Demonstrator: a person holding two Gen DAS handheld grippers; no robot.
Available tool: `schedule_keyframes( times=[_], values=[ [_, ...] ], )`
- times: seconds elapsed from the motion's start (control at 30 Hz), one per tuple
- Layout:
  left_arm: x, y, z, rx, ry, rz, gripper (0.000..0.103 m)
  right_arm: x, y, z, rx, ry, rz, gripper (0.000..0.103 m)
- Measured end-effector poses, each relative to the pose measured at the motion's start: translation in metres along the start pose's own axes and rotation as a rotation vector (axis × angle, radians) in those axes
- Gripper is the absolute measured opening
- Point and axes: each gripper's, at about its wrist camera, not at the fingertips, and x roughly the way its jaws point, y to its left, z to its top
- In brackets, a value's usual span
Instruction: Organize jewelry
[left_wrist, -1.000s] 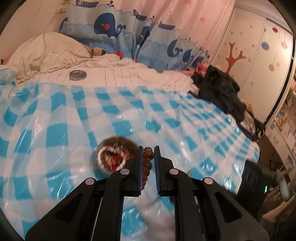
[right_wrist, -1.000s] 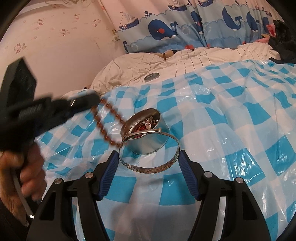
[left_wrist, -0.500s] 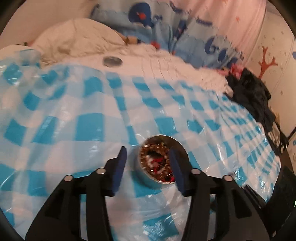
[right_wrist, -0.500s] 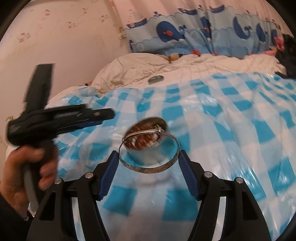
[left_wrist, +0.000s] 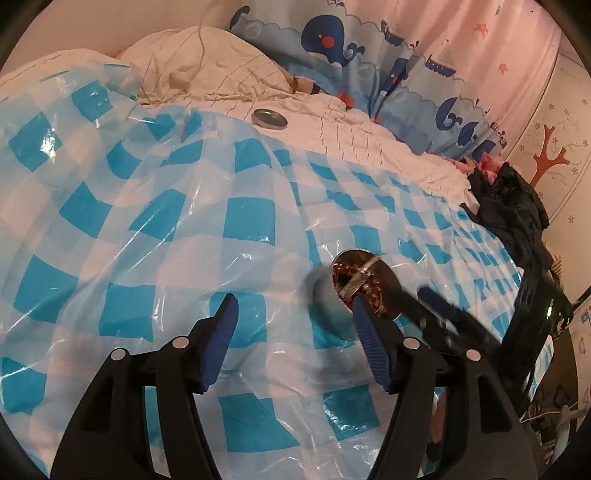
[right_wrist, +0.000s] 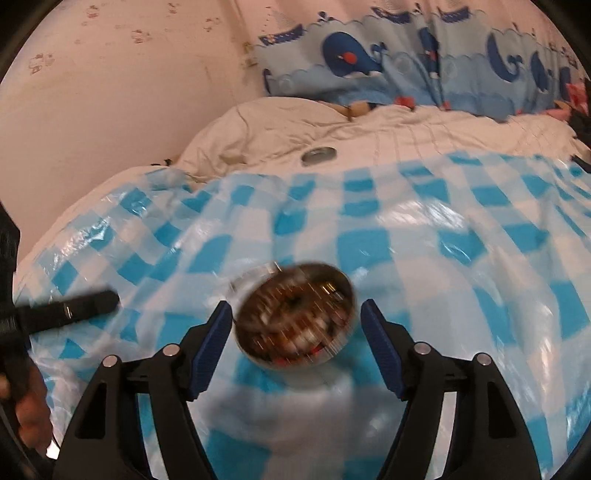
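A round silver tin (right_wrist: 295, 321) full of brown beads and other jewelry sits on the blue checked plastic sheet (right_wrist: 461, 258). A silver bangle (left_wrist: 356, 275) lies across the tin's top; in the right wrist view it (right_wrist: 255, 275) shows blurred at the tin's far left rim. My right gripper (right_wrist: 295, 332) is open and empty, its fingers on either side of the tin. My left gripper (left_wrist: 291, 328) is open and empty, left of the tin (left_wrist: 365, 288); it also shows at the left edge of the right wrist view (right_wrist: 88, 306).
The tin's lid (left_wrist: 269, 118) lies on the white quilt (left_wrist: 221, 77) behind the sheet. A whale-print curtain (right_wrist: 406, 70) hangs at the back. Dark clothes (left_wrist: 517, 206) are piled at the bed's right side, by a wardrobe (left_wrist: 561, 147).
My left gripper let the bead string into the tin, opened and pulled back to the left. My right gripper released the bangle onto the tin and now stands wide open around it.
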Motion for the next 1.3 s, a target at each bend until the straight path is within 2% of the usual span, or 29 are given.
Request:
schedule_keyframes(
  times=[0.2, 0.33, 0.4, 0.5, 0.63, 0.7, 0.73, 0.8, 0.93, 1.07, 1.23, 1.3],
  values=[
    [0.000, -0.002, -0.005, 0.016, 0.004, 0.020, 0.066, -0.023, -0.004, -0.021, -0.023, 0.027, -0.041, 0.074],
    [-0.002, 0.005, -0.005, -0.011, -0.003, 0.037, 0.069, -0.021, 0.011, -0.010, -0.070, -0.012, -0.036, 0.078],
    [-0.002, 0.007, -0.004, -0.016, -0.004, 0.039, 0.070, -0.012, 0.025, 0.007, -0.112, -0.042, -0.023, 0.080],
    [0.000, 0.008, -0.004, -0.016, 0.001, 0.037, 0.070, 0.008, 0.046, 0.030, -0.209, -0.071, -0.059, 0.083],
    [0.004, 0.005, -0.003, -0.004, 0.016, 0.038, 0.071, 0.046, 0.043, 0.042, -0.267, -0.002, -0.141, 0.083],
    [0.004, 0.002, -0.003, 0.004, 0.017, 0.034, 0.071, 0.050, 0.026, 0.035, -0.234, 0.037, -0.142, 0.084],
    [0.003, 0.000, -0.004, 0.008, 0.016, 0.032, 0.071, 0.049, 0.015, 0.027, -0.214, 0.059, -0.178, 0.084],
    [0.002, -0.004, -0.005, 0.022, 0.014, 0.029, 0.072, 0.044, -0.001, 0.011, -0.201, 0.092, -0.193, 0.084],
    [0.004, -0.006, -0.007, 0.032, 0.020, 0.035, 0.072, 0.020, -0.022, -0.001, -0.111, 0.089, -0.183, 0.084],
    [0.007, -0.006, -0.008, 0.028, 0.029, 0.040, 0.072, -0.002, -0.019, -0.008, -0.078, 0.063, -0.164, 0.085],
    [0.007, -0.012, -0.011, 0.059, 0.030, 0.031, 0.073, -0.025, -0.015, -0.038, -0.012, 0.075, -0.140, 0.085],
    [0.008, -0.017, -0.015, 0.085, 0.032, 0.044, 0.073, -0.035, -0.008, -0.049, -0.027, 0.064, -0.141, 0.085]
  ],
)
